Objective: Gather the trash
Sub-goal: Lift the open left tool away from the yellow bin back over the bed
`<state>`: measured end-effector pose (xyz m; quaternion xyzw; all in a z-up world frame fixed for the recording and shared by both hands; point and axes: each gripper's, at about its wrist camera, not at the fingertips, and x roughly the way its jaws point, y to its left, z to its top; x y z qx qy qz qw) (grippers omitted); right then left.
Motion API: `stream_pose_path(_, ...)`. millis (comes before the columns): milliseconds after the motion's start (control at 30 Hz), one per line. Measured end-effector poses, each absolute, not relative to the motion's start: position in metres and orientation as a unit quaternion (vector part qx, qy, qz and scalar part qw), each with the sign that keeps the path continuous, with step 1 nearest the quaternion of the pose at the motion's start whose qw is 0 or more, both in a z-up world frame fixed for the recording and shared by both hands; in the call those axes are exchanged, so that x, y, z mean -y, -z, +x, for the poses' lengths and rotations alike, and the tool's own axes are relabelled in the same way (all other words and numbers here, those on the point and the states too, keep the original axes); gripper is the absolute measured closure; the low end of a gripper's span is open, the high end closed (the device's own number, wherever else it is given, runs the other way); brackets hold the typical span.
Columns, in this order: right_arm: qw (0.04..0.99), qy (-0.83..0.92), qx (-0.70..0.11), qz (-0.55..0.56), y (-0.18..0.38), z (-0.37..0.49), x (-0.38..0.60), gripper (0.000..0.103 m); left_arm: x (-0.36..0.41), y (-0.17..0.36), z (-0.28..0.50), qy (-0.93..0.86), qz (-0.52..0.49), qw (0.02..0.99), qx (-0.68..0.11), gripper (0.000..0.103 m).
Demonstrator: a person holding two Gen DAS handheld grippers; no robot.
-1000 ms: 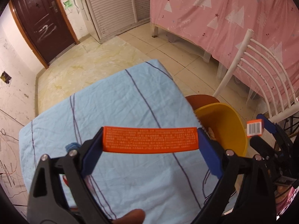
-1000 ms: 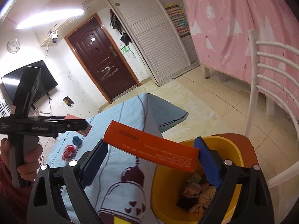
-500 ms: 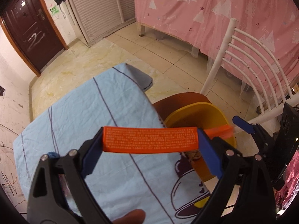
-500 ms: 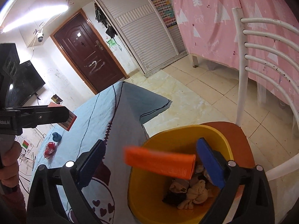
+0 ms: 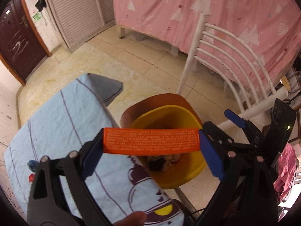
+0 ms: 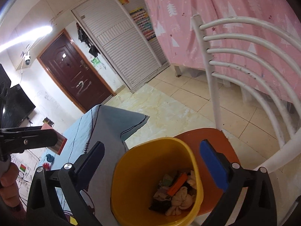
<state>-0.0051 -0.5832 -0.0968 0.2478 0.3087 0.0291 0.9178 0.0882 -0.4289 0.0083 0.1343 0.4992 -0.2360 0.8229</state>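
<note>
My left gripper (image 5: pixel 151 144) is shut on a long orange box (image 5: pixel 151 140), held level over the near rim of the yellow bin (image 5: pixel 195 162). My right gripper (image 6: pixel 152 160) is open and empty above the same yellow bin (image 6: pixel 120 180). A second orange box (image 6: pixel 177 184) lies inside the bin on socks and wrappers. The right gripper also shows in the left wrist view (image 5: pixel 235 118), just right of the bin. The left gripper shows at the left edge of the right wrist view (image 6: pixel 28 140). Small blue (image 5: pixel 32 164) and red (image 5: pixel 31 177) scraps lie on the table cloth.
The bin stands on an orange chair seat (image 6: pixel 212 139) with a white slatted back (image 6: pixel 235 62). A table under a light blue cloth (image 5: pixel 62 120) is left of the bin. A pink-draped bed (image 5: pixel 216 15), a shutter cupboard (image 6: pixel 120 49) and a dark door (image 6: pixel 75 75) lie beyond.
My right gripper opened and its orange box dropped into the bin. My left gripper carried its orange box from over the table to the bin.
</note>
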Motion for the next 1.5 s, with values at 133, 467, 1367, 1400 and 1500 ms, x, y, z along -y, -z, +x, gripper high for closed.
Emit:
stream_pose_path(133, 0.918, -0.025, -0.304, 0.253, 0.097, -0.009, 0.589, 0.009, 0.438, -0.009, 0.082, 0.245, 0.136, 0.822, -0.495, 0.011)
stream_pose_path(467, 0.92, -0.038, -0.305, 0.245, 0.093, -0.009, 0.578, 0.009, 0.43, -0.021, 0.077, 0.24, 0.137, 0.831, -0.482, 0.006)
stream_pose_path(1367, 0.92, -0.137, -0.326, 0.17, 0.065, 0.011, 0.456, 0.009, 0.252, -0.055, 0.087, 0.152, 0.113, 0.863, -0.468, 0.006)
stream_pose_path(1400, 0.92, -0.14, -0.327, 0.167, 0.064, 0.012, 0.452, 0.009, 0.243, -0.055, 0.087, 0.148, 0.109, 0.864, -0.469, 0.006)
stream_pose_path(1500, 0.918, -0.154, -0.328, 0.159, 0.06, 0.017, 0.434, 0.009, 0.22, -0.053, 0.085, 0.141, 0.101, 0.864, -0.473, 0.006)
